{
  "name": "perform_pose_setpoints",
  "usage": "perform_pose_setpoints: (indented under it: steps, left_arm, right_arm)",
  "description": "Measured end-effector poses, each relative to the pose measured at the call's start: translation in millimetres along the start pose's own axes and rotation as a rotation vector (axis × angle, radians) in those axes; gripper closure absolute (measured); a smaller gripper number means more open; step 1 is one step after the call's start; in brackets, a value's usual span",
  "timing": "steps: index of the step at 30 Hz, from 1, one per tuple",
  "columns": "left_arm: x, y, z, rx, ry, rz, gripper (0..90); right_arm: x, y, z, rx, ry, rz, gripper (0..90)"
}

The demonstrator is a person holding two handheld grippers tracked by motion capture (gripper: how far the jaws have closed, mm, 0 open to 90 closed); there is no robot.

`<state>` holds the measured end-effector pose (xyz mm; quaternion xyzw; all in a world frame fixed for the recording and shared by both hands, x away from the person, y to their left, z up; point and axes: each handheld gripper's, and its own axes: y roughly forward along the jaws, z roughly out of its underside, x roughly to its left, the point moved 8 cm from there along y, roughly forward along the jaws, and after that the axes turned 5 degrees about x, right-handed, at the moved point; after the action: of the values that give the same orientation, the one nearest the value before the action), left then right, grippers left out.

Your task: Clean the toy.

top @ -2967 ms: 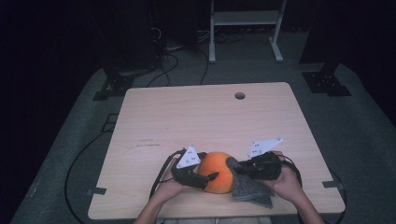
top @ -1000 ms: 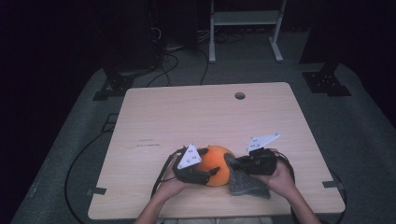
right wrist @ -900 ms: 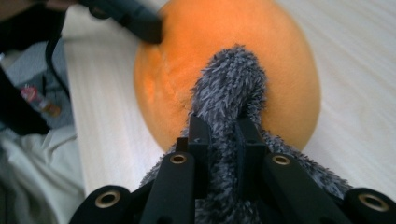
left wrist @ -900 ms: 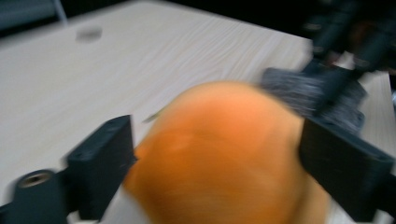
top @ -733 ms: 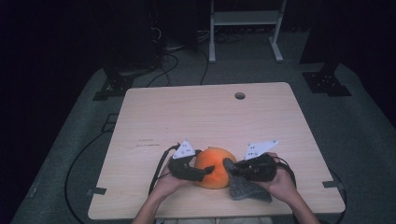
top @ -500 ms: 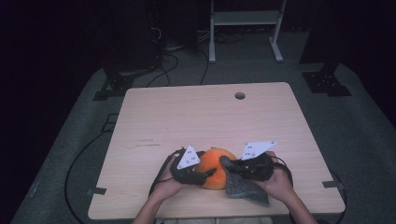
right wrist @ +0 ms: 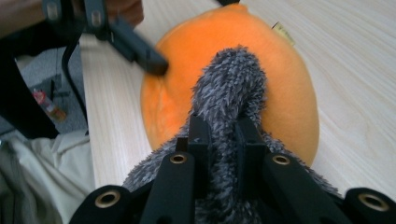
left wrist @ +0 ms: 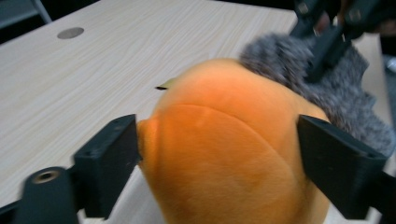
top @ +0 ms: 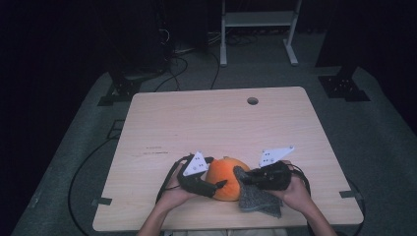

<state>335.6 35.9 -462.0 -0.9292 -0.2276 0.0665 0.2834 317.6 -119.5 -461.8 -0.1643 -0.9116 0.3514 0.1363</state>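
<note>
A round orange plush [top: 222, 177] sits near the table's front edge. My left gripper [left wrist: 217, 140] reaches it from the left. Its jaws have just been opening and now stand wide on either side of the plush [left wrist: 219, 140], close against its flanks without squeezing. My right gripper [right wrist: 223, 135] is shut on a bunched grey fuzzy cloth [right wrist: 229, 79]. It holds the cloth's tip against the plush's right side [right wrist: 285, 88]. The rest of the cloth [top: 260, 201] hangs down onto the table under the right hand.
The light wooden table [top: 211, 123] stretches away bare, with a round cable hole [top: 252, 101] near its far edge. Dark floor, cables and a white stand's legs [top: 258, 19] lie beyond the table.
The left gripper drew slightly left, then came back to the plush with its jaws wider. The right gripper and cloth edged a little left against the plush.
</note>
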Motion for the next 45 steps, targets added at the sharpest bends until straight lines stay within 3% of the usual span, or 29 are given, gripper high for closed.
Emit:
perform_pose_setpoints:
  steps: [2, 4, 5, 6, 8, 9, 10, 11, 12, 13, 16, 18, 20, 21, 23, 25, 26, 28, 29, 33, 34, 35, 37, 39, 40, 42, 45]
  left_arm:
    - [0.4, 3.9, 4.3, 0.034, -0.062, 0.056, 7.2]
    - [0.4, 12.5, 14.0, 0.098, -0.168, 0.148, 3.9]
    - [0.4, 12.5, 14.0, 0.098, -0.168, 0.148, 5.3]
    - [-3.1, 14.8, 15.1, 0.099, -0.169, 0.178, 5.3]
    - [-5.1, 14.4, 12.5, 0.083, -0.134, 0.146, 16.2]
    - [-6.5, 12.2, 7.6, 0.047, -0.087, 0.105, 26.6]
    - [-7.0, 10.5, 4.0, 0.019, -0.056, 0.073, 26.6]
    - [-7.7, 8.1, -2.0, -0.031, 0.004, 0.008, 28.8]
    - [-8.1, 7.5, -5.3, -0.05, 0.043, -0.03, 29.6]
    - [-8.8, 8.5, -6.6, -0.053, 0.058, -0.039, 28.9]
    - [-8.3, 15.9, 3.0, -0.012, 0.057, -0.016, 26.8]
    - [-5.7, 14.6, 6.4, 0.0, 0.013, 0.023, 21.2]
    - [-3.7, 12.7, 4.6, 0.003, -0.025, 0.031, 13.9]
    - [-3.9, 12.6, 4.4, 0.003, -0.035, 0.034, 13.9]
    - [-3.1, 11.6, 6.7, 0.012, -0.017, 0.022, 20.9]
    - [-0.7, 9.0, 9.6, 0.023, -0.034, 0.034, 23.2]
    - [2.7, 6.9, 14.2, 0.031, -0.053, 0.051, 23.4]
    - [4.9, 5.8, 17.0, 0.031, -0.067, 0.061, 23.4]
    - [6.1, 4.9, 21.7, 0.031, -0.081, 0.085, 23.3]
    - [4.4, 4.4, 23.7, 0.038, -0.067, 0.075, 22.7]
    - [5.9, 3.7, 25.4, 0.041, -0.065, 0.074, 22.4]
    - [5.9, 3.7, 25.4, 0.041, -0.065, 0.074, 22.4]
    - [8.8, 2.3, 28.1, 0.038, -0.069, 0.082, 22.4]
    - [9.9, 1.3, 29.5, 0.039, -0.07, 0.083, 22.4]
    - [9.2, 1.3, 29.8, 0.043, -0.055, 0.081, 22.4]
    - [7.7, 2.6, 29.0, 0.039, -0.051, 0.078, 22.4]
    - [7.8, 1.9, 29.3, 0.044, -0.041, 0.081, 22.4]
  right_arm:
    - [1.6, -1.0, 3.4, 0.01, -0.008, -0.014, 79.0]
    - [6.0, -1.3, 6.2, 0.018, -0.019, -0.036, 79.0]
    - [6.0, -1.3, 6.2, 0.018, -0.019, -0.036, 79.0]
    - [6.3, -1.1, 5.8, 0.019, -0.027, -0.03, 79.0]
    - [7.5, -3.4, 1.1, 0.011, -0.035, -0.007, 79.0]
    - [8.4, -7.7, -6.5, -0.015, -0.047, 0.024, 78.9]
    - [8.4, -7.7, -6.5, -0.015, -0.047, 0.024, 78.9]
    - [8.7, -9.9, -9.5, -0.026, -0.047, 0.039, 78.9]
    - [8.5, -13.8, -14.8, -0.054, -0.051, 0.067, 78.9]
    - [7.8, -17.3, -20.2, -0.086, -0.047, 0.075, 78.9]
    - [5.2, -12.9, -17.2, -0.06, -0.049, 0.084, 78.7]
    - [1.9, -1.3, -6.7, -0.026, -0.031, 0.071, 78.8]
    - [4.8, 4.7, -5.1, -0.025, -0.022, 0.057, 78.8]
    - [4.8, 4.7, -5.1, -0.025, -0.022, 0.057, 78.8]
    - [6.1, 4.1, -6.2, -0.017, -0.043, 0.082, 78.7]
    - [0.3, 1.2, -2.5, -0.025, -0.011, 0.068, 78.8]
    - [-10.7, -0.7, 6.7, -0.005, 0.022, 0.085, 78.9]
    - [-14.9, -0.9, 10.8, 0.005, 0.038, 0.089, 78.8]
    - [-20.6, -0.4, 18.5, 0.027, 0.07, 0.096, 79.0]
    - [-17.1, -0.3, 16.2, 0.042, 0.049, 0.112, 79.1]
    - [-13.4, -2.8, 9.5, -0.009, 0.062, 0.089, 79.2]
    - [-13.4, -2.8, 9.5, -0.009, 0.062, 0.089, 79.2]
    - [-8.4, -3.5, 0.5, -0.068, 0.061, 0.06, 79.1]
    - [-9.4, -2.2, 0.7, -0.068, 0.06, 0.059, 79.1]
    - [-16.7, 2.5, 7.2, -0.049, 0.099, 0.046, 79.1]
    - [-23.7, 4.5, 14.8, -0.03, 0.131, 0.044, 79.1]
    - [-31.4, 4.8, 23.5, 0.012, 0.145, 0.083, 79.1]
